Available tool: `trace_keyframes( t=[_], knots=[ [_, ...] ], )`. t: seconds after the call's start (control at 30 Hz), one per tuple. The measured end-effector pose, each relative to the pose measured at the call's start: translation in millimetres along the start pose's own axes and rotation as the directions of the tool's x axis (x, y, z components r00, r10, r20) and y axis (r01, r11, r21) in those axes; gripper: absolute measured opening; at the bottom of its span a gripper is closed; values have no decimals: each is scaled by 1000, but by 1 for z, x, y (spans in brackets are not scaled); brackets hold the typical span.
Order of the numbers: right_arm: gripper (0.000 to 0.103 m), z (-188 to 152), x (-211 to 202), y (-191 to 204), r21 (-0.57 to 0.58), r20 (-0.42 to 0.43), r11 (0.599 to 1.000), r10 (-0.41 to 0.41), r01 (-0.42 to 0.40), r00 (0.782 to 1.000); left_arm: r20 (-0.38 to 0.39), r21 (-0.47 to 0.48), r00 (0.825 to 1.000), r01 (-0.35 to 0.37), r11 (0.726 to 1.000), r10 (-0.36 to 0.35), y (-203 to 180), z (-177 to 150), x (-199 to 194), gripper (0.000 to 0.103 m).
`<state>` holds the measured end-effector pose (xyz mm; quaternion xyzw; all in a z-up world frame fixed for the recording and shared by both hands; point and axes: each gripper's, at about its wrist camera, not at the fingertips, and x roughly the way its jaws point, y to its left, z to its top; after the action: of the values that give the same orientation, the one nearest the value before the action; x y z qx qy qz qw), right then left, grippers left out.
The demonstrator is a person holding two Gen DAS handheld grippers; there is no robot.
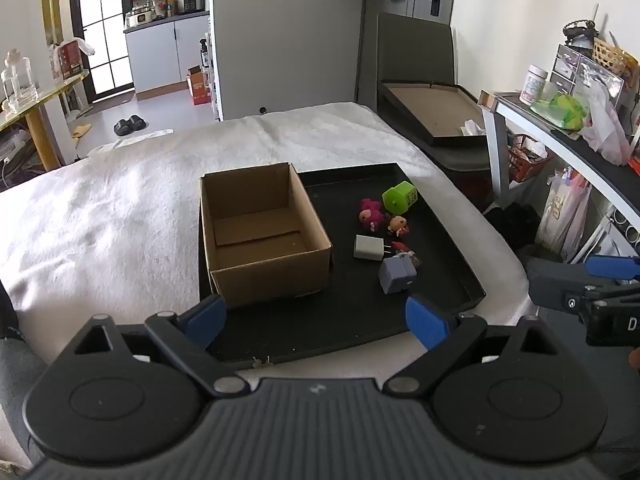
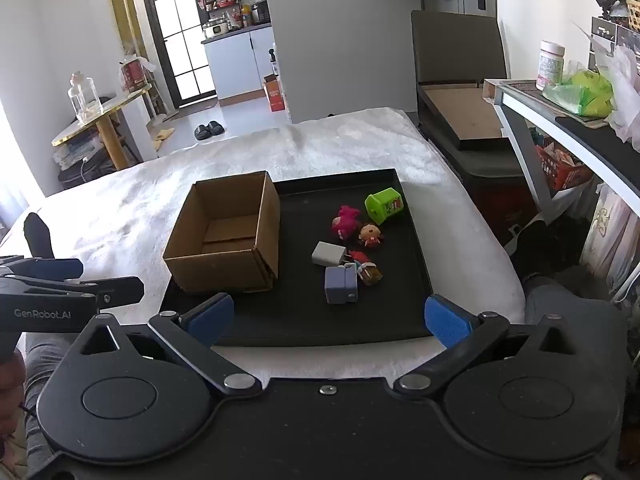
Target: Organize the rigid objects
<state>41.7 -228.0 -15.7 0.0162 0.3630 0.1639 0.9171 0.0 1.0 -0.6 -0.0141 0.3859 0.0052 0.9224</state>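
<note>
Walls: white paint is running around the room, a grey partition (image 1: 286, 32) is standing at twelve o'clock.
Light: daylight is streaming through a dark-framed glass door (image 1: 105, 28) at eleven o'clock.
Floor: pale tiles are showing, black slippers (image 1: 129, 124) are lying on them.
Furniture: a gold-edged round table (image 2: 102, 110) is standing at ten o'clock, a cluttered shelf (image 1: 568, 136) is leaning at two o'clock.
Kitchen: white cabinets (image 1: 166, 54) are sitting beyond.

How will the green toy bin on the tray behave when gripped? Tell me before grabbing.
The green toy bin lies tipped on its side on the black tray, so a nudge may well rock or roll it. It looks like hollow moulded plastic, probably stiff and light. Its smooth walls could slip between the pads, so the open right tool should probably close across the flatter sides.
</note>
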Motion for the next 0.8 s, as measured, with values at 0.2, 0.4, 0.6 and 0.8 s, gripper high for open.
trace_keyframes(
  t=[0.2,0.4,0.6,0.8],
  knots=[
    [103,-1,-4,1,0,12,1000,5,-5,1000,-4,6,1000,-10,1000,10,-4,8,0,96],
    [103,1,-4,7,-21,5,1000,-16,16,1000,0,-2,1000,-8,1000,8,-2,6,-6,96],
    [103,2,-3,4,-15,5,1000,-9,9,1000,0,-16,1000,-9,1000,9,5,1,-5,96],
    [103,1,-3,3,-12,4,1000,-9,9,1000,-3,-7,1000,-7,1000,7,7,1,-4,96]
  ],
)
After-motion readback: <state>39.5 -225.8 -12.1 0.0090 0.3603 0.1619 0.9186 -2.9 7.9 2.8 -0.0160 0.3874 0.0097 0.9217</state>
